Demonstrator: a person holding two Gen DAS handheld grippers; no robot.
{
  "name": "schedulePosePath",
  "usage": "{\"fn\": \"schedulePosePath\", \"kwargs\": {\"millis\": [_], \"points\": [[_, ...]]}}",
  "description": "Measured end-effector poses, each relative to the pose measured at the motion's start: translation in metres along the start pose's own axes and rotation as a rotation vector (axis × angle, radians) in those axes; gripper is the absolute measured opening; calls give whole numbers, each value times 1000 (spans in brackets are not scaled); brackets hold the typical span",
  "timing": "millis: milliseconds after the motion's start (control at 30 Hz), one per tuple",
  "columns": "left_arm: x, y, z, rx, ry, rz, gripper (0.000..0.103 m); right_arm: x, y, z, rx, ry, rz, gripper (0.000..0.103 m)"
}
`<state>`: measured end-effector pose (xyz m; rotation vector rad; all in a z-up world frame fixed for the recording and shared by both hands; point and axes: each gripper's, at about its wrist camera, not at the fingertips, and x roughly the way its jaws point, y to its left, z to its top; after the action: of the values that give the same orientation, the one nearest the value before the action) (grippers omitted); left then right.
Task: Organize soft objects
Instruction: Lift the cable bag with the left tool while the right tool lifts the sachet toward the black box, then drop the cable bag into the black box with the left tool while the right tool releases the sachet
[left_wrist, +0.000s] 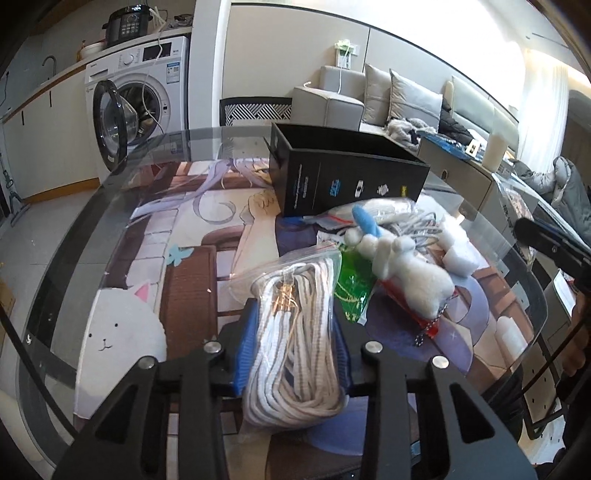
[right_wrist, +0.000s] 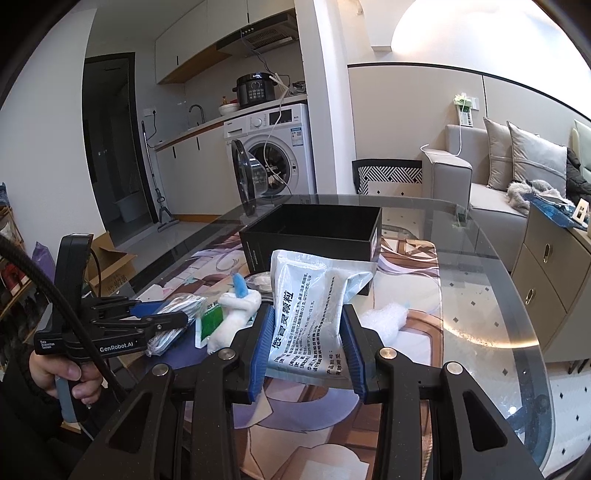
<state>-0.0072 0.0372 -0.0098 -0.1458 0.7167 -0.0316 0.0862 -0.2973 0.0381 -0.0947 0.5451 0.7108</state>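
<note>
My left gripper (left_wrist: 293, 347) is shut on a clear zip bag of white rope (left_wrist: 295, 332), held over the glass table; it shows from the side in the right wrist view (right_wrist: 166, 317). My right gripper (right_wrist: 308, 328) is shut on a silver foil pouch (right_wrist: 314, 295) with printed text, held in front of the open black box (right_wrist: 314, 232), which also shows in the left wrist view (left_wrist: 347, 173). A white plush toy (left_wrist: 402, 266) with a blue ear lies in a pile with a green packet (left_wrist: 354, 284) and grey cord (left_wrist: 410, 225).
The glass table (right_wrist: 498, 295) carries a printed cartoon mat (left_wrist: 155, 258). A white fluffy piece (right_wrist: 388, 317) lies right of the pouch. A washing machine (right_wrist: 273, 147) with open door, a sofa (right_wrist: 480, 177) and a cabinet (right_wrist: 554, 258) surround the table.
</note>
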Motion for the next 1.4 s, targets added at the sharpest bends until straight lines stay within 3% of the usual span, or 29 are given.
{"fn": "schedulePosePath", "kwargs": {"millis": [567, 867, 1233, 1400], "points": [[-26, -11, 45, 0, -163, -64, 35, -2, 2, 15, -14, -34, 29, 37], [-22, -23, 71, 14, -203, -102, 35, 5, -2, 36, -3, -36, 23, 37], [-24, -25, 103, 23, -249, -120, 35, -8, -7, 72, 4, -126, -25, 37], [-15, -27, 115, 27, -258, -115, 35, -1, -11, 91, -7, -127, -17, 37]]}}
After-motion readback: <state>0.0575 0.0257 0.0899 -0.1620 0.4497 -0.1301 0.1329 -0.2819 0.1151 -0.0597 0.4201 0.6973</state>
